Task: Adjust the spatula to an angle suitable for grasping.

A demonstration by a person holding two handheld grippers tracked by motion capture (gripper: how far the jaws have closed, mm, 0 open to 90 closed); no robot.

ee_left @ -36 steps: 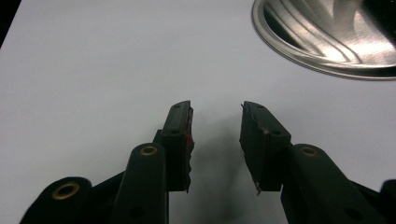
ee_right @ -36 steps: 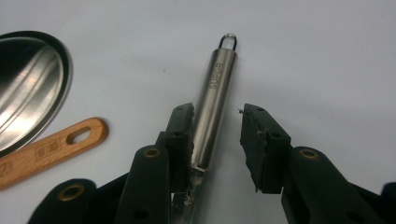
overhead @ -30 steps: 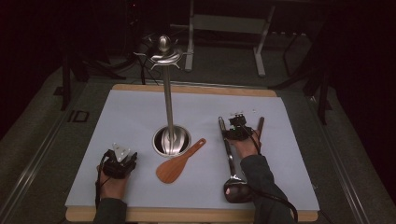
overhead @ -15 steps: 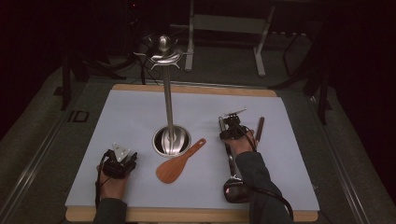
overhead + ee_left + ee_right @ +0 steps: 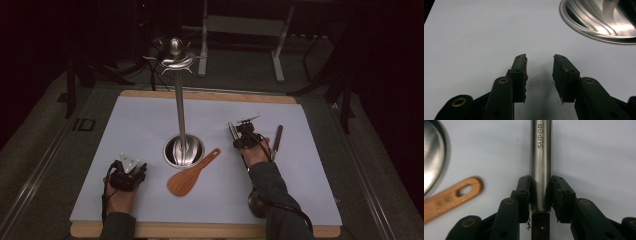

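Right gripper view | right hand-held gripper (image 5: 540,192) just closed, pinching steel handle (image 5: 540,157) (marked SUPOR) | left hand-held gripper (image 5: 539,72) spread, empty

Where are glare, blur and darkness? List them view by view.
High view: dim, surroundings nearly black, white mat brightest. Left gripper view: bright glare streaks on the stand base. Right gripper view: steel handle sharp, lettering readable; wooden spatula slightly soft.
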